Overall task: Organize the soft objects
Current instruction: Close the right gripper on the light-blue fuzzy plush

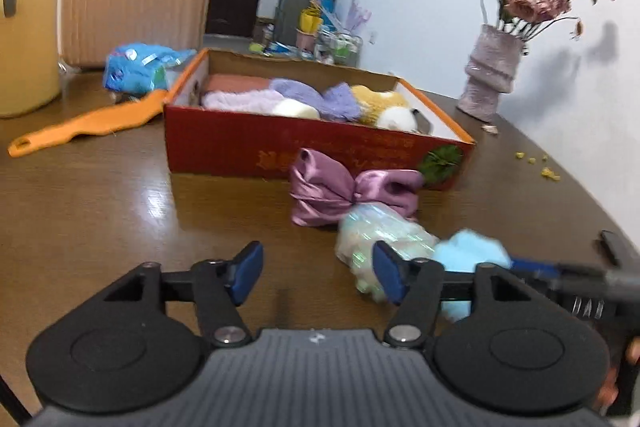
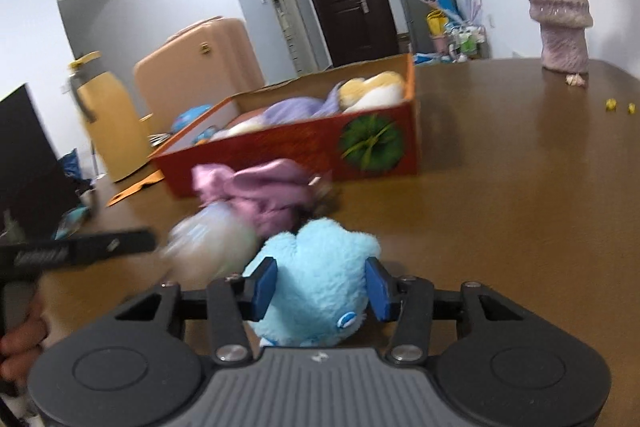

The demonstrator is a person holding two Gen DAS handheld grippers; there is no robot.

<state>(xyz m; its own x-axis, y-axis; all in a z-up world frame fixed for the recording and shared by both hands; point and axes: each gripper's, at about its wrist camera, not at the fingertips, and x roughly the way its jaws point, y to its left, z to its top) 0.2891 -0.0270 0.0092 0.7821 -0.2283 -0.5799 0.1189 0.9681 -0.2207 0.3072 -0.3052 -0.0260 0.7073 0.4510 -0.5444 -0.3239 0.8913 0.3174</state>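
Note:
A light blue plush toy [image 2: 316,279] lies on the brown table, filling the gap of my right gripper [image 2: 321,287]. Both blue pads touch its sides, so that gripper is shut on it. Just left of the toy lies a pale toy wrapped in shiny film [image 1: 380,239], blurred, beside the right fingertip of my left gripper [image 1: 318,275]. The left gripper is open over bare table with nothing between its fingers. Behind them a purple satin bow [image 1: 344,195] rests against the red cardboard box [image 1: 240,147], which holds several soft purple, yellow and white items.
A pink vase of dried roses [image 1: 492,75] stands at the back right with yellow crumbs [image 1: 548,173] near it. An orange long-handled brush [image 1: 80,127], a blue packet [image 1: 136,67], a yellow jug [image 1: 24,27] and a pink suitcase [image 1: 136,3] sit left of the box.

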